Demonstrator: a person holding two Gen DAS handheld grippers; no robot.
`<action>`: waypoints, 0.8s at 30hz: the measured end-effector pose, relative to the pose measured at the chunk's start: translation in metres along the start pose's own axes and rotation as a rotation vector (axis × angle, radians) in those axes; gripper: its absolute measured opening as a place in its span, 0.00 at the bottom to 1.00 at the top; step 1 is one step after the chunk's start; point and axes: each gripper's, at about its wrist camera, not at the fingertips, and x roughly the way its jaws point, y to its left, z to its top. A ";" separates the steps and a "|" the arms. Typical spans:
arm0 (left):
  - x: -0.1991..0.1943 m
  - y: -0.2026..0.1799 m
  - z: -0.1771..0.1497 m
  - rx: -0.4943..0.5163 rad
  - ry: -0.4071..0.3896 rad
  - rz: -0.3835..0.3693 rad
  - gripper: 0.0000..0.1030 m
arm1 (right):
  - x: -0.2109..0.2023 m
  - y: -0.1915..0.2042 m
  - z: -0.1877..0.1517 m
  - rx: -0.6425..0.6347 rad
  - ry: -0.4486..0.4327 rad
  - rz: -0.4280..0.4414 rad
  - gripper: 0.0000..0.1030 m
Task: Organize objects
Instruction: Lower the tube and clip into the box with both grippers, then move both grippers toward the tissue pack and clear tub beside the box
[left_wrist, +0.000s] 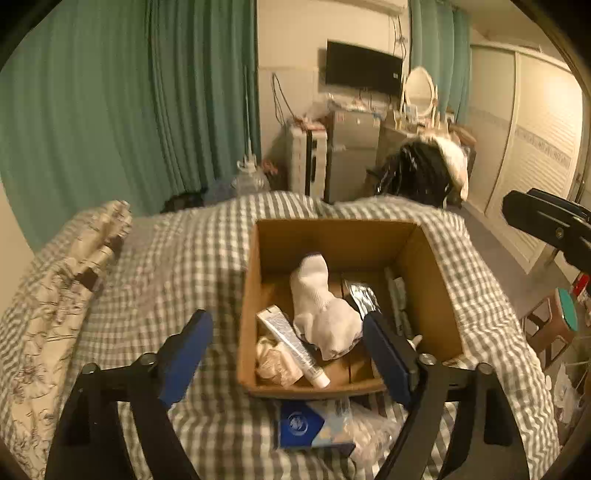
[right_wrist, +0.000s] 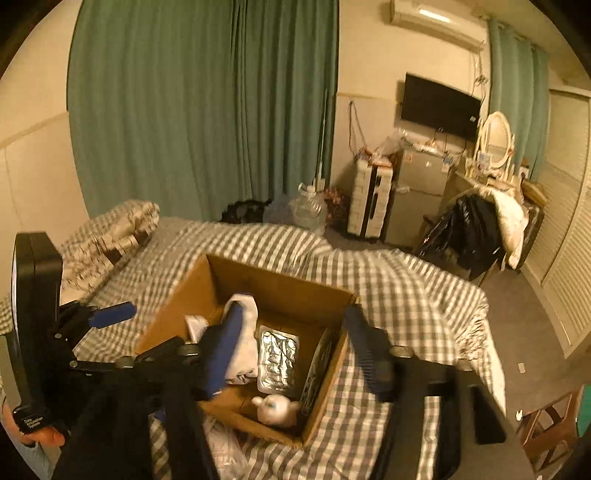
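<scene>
White sock (left_wrist: 321, 306) and tube (left_wrist: 291, 345) lie inside cardboard box (left_wrist: 430, 280).

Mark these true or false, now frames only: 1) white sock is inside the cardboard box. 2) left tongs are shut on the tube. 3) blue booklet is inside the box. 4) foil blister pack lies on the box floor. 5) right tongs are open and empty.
1) True. The white sock lies inside the cardboard box.
2) False. The left tongs are open and hold nothing; the tube lies loose in the box.
3) False. The blue booklet lies on the checked bedspread, outside the near wall of the box.
4) True. The foil blister pack lies flat on the box floor.
5) True. The right tongs are spread wide over the box, with nothing between them.
</scene>
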 end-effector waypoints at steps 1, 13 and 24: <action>-0.012 0.003 -0.001 -0.006 -0.014 0.006 0.90 | -0.011 0.001 0.002 0.000 -0.011 0.000 0.66; -0.079 0.035 -0.048 -0.107 -0.091 0.022 0.99 | -0.088 0.017 -0.028 -0.006 -0.047 -0.007 0.87; -0.046 0.028 -0.100 -0.111 -0.033 0.080 0.99 | -0.047 0.040 -0.090 -0.046 0.037 -0.031 0.87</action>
